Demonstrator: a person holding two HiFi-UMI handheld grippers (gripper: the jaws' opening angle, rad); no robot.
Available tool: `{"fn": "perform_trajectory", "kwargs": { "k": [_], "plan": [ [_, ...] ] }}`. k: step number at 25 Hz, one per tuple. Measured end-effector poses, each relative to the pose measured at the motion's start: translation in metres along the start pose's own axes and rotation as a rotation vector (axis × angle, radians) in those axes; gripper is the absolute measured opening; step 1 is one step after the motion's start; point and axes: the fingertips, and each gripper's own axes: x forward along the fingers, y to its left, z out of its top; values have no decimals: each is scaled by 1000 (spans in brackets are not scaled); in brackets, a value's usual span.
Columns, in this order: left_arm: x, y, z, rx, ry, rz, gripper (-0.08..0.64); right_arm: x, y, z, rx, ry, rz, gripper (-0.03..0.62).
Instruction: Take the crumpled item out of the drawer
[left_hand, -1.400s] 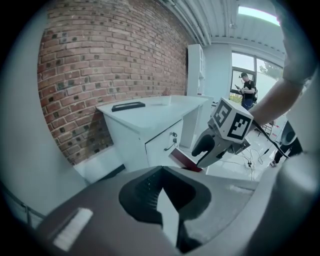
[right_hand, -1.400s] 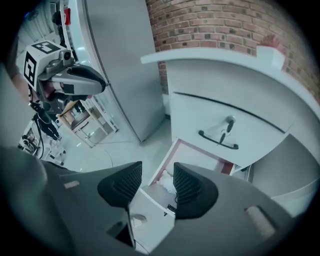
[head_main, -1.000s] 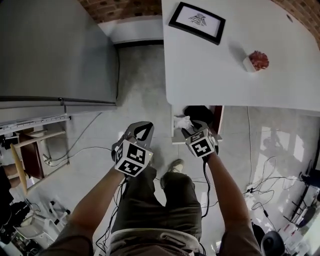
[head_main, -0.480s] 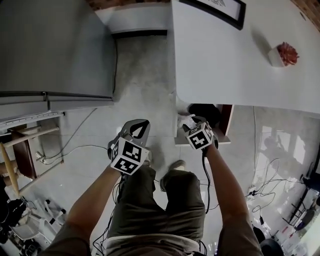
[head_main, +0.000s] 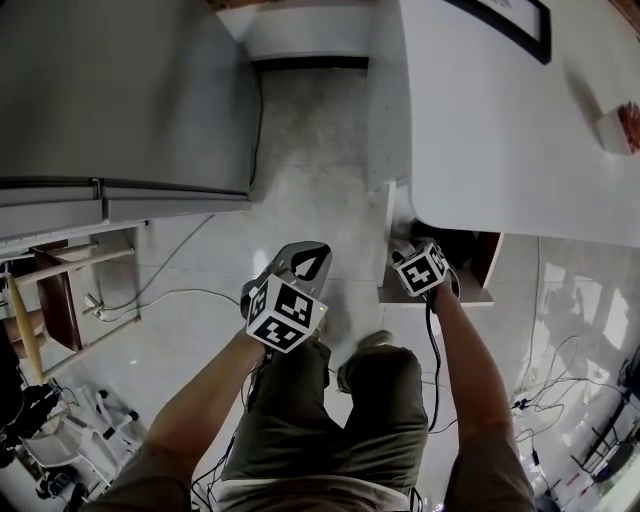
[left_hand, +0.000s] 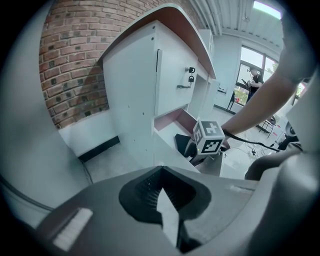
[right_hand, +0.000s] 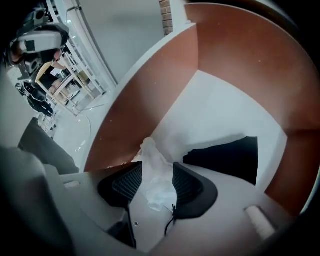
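I am standing in what is looking like a lab or studio workspace: cables (head_main: 180, 293) are trailing across the pale floor (head_main: 320, 170), a brick wall (left_hand: 75, 65) is backing a white desk (head_main: 500, 130) with its drawer (right_hand: 215, 110), and gear-crowded racks (right_hand: 82, 82) are lining the side near a tall window (left_hand: 252, 67).

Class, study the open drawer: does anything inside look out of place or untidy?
Yes. A crumpled white wad, paper or plastic film, lies on the white drawer floor beside a flat black sheet. It looks like scrap in an otherwise tidy drawer. The right gripper has its jaws closed on it.
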Motion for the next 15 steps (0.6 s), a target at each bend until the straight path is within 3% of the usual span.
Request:
{"fn": "perform_trajectory", "kwargs": {
  "k": [5,8,15],
  "plan": [
    [2,3,-5,8,9,7,0,11,-3,-3,-36,41,-1,161],
    [-2,-3,-3,6,14,5,0,4,1,-6,-22,42,4,58],
    [-29,-18,25,8,-2,-12,0,-55,-6,-6,109,-72,-41,37]
  ]
}}
